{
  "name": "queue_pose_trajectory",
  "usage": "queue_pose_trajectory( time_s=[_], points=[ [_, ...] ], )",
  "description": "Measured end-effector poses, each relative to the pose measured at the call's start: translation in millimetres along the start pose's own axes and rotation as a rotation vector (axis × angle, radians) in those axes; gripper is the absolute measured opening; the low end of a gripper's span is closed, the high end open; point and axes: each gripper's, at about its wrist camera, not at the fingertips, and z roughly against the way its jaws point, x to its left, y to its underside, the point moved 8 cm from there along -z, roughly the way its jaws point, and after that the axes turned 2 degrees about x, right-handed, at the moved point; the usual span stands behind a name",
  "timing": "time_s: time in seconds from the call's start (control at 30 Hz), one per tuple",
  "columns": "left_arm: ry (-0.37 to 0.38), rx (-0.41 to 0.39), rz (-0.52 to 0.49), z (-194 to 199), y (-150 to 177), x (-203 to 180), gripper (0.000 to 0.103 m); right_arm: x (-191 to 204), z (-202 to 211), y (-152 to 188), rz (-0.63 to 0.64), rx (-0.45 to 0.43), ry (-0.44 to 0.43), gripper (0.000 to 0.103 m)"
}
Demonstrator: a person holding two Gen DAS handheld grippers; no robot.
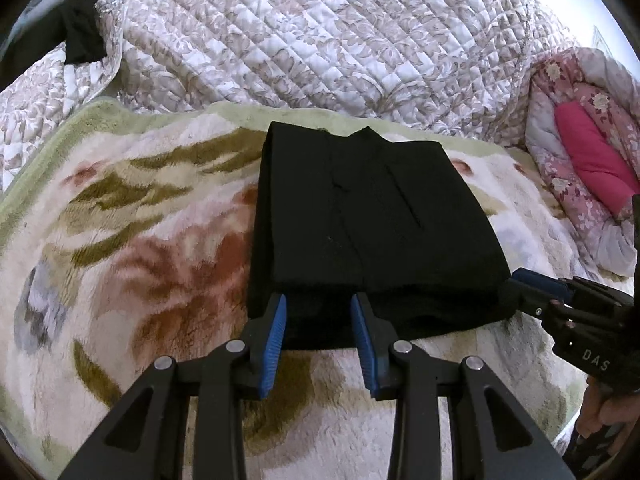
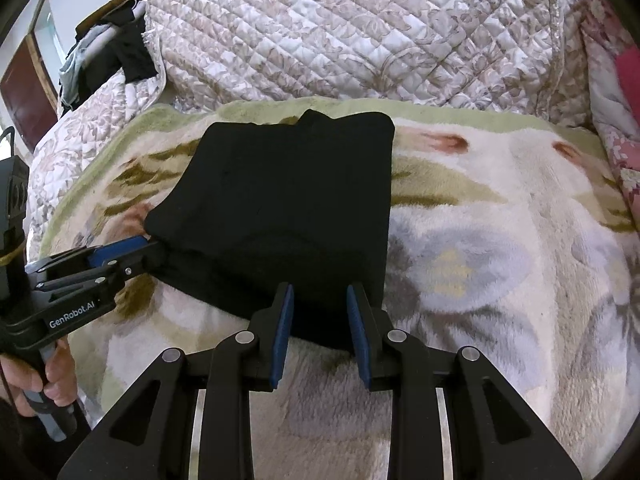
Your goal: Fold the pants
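The black pants (image 1: 372, 216) lie folded into a compact rectangle on a fleece blanket (image 1: 140, 240); they also show in the right wrist view (image 2: 288, 208). My left gripper (image 1: 320, 300) is open, its blue pads astride the near left edge of the folded pants. My right gripper (image 2: 320, 292) is open, its pads astride the near right edge. Each gripper shows from the side in the other's view, the right gripper (image 1: 520, 284) at the pants' right corner and the left gripper (image 2: 148, 248) at the left corner.
A quilted floral bedspread (image 1: 320, 32) rises behind the blanket. A pink floral comforter (image 1: 580, 160) is bunched at the right. Dark clothes (image 2: 120, 52) hang at the far left. The fleece blanket (image 2: 500, 240) spreads to the right of the pants.
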Motion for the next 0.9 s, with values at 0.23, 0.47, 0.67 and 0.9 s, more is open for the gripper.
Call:
queue_pose_trajectory(
  time_s=[0.23,0.47,0.67,0.9],
  points=[
    [-0.008,0.007,-0.002,15.6,11.8,0.5,0.037,13.0,17.5,14.7,0.01,-0.013,-0.023,0.039],
    [-0.033,0.016,-0.018,20.6,30.2,-2.1,0.038,18.4,12.5,35.8,0.033,0.012,0.02,0.045],
    [-0.055,0.049,-0.018,6.1,40.1,1.8,0.038,13.5,-1.4,39.9,0.042,0.042,0.064,0.045],
    [-0.058,0.048,-0.017,-1.4,40.7,5.3,0.041,9.0,-10.2,43.8,0.019,0.063,0.068,0.047]
  ],
)
